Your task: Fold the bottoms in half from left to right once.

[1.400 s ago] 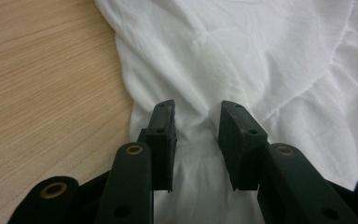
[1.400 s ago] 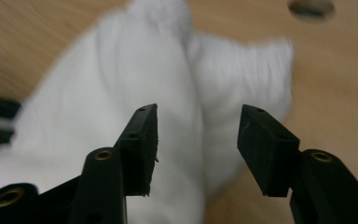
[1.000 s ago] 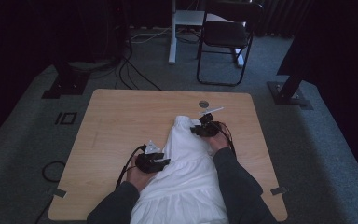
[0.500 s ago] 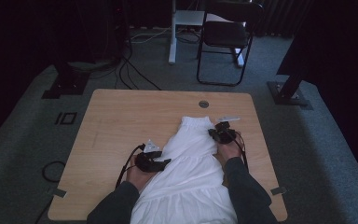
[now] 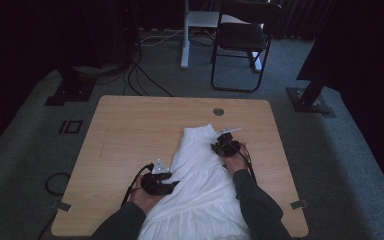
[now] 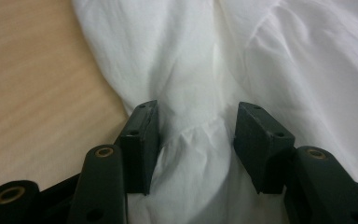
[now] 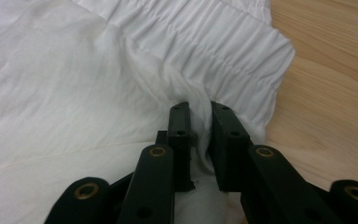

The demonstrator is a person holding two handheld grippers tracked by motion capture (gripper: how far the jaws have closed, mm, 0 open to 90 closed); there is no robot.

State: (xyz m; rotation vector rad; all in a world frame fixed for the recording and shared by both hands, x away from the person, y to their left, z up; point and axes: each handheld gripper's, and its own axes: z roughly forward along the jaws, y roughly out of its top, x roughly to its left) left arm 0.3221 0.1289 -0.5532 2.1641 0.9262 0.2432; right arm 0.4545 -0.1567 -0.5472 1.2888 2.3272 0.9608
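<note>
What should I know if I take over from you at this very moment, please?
Left gripper: jaws apart astride a bunched fold at the skirt's left edge, having just closed a little; the pads are not clamping it.
Right gripper: jaws nearly together, pinching a fold just below the gathered waistband, though they have just eased open slightly.
The white skirt lies flat on the table, waistband at the far end, hem hanging over the near edge.
Done: garment laid out, both grippers placed at its sides.
Left: secure the left grip, then probably fold or smooth it.
</note>
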